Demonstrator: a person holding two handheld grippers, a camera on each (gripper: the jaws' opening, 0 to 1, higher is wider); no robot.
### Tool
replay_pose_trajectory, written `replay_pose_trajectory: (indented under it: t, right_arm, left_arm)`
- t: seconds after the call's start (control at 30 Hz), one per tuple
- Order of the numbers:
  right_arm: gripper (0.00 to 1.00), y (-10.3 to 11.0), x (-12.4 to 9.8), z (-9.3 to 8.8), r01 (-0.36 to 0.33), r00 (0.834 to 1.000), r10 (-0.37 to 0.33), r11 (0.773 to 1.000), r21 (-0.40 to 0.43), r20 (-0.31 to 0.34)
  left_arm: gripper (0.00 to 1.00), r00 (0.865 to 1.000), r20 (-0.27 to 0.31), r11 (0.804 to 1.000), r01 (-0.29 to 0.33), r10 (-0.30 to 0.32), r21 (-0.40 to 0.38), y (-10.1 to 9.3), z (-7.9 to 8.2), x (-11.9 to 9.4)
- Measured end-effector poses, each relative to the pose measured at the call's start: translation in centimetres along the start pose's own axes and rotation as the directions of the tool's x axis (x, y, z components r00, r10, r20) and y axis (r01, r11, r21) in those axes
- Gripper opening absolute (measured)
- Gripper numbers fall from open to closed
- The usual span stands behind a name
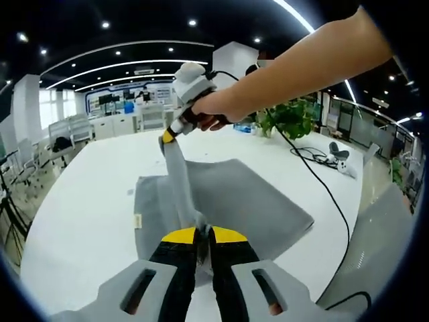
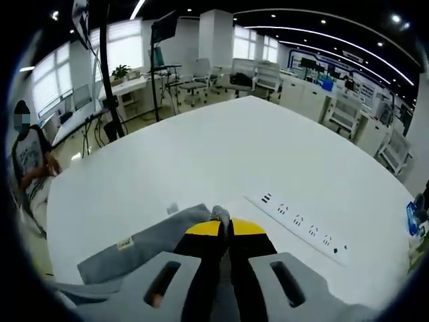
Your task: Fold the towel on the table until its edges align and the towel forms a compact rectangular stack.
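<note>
At 6 o'clock in the left gripper view, left tongs [image 1: 203, 236] are closed on the towel [image 1: 228, 201], yellow tips pinching the near edge with grey cloth bunched between the jaws. From there a strip of towel runs up toward 11 o'clock, pulled taut and lifted off the tabletop [image 1: 80, 201], to the right tongs [image 1: 167, 136], which are clamped on its far end. A hand [image 1: 213, 111] holds that gripper, the bare arm coming in from 2 o'clock. Rest of the towel lies flat on the tabletop, spread toward 3 o'clock, with a small tag [image 1: 138, 221] on its edge at 9 o'clock. A black cable [image 1: 315, 174] trails from the right gripper across the tabletop toward 5 o'clock. A plant [image 1: 291, 117] stands at the far edge near 1 o'clock.

At 6 o'clock in the right gripper view, right tongs [image 2: 226, 229] are closed on the towel [image 2: 151, 248], a tuft of cloth poking out past the yellow tips. The towel hangs away toward 8 o'clock, its tag [image 2: 124, 245] showing. A white power strip [image 2: 301, 225] lies flat on the tabletop [image 2: 201, 154] at 3 o'clock, just beside the tongs but apart from the towel. A seated person [image 2: 30, 168] is at 9 o'clock, beyond the tabletop edge.
</note>
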State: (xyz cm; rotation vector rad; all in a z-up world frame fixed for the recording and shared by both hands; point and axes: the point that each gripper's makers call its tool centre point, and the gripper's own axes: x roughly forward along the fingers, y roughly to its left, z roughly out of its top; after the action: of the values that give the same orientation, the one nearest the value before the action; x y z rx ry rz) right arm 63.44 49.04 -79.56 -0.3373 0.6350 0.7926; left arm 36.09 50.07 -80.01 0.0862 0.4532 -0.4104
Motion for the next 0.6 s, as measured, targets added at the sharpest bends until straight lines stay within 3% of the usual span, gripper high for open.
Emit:
replay_pose_trajectory:
  t: [0.6]
  right_arm:
    - [0.01,1.6,3.6,-0.4,-0.010,1.000,0.010,1.000,-0.004,-0.017]
  left_arm:
    - [0.07,0.998,-0.066,0.999,-0.020,0.018,-0.029,2.7,-3.6,1.0]
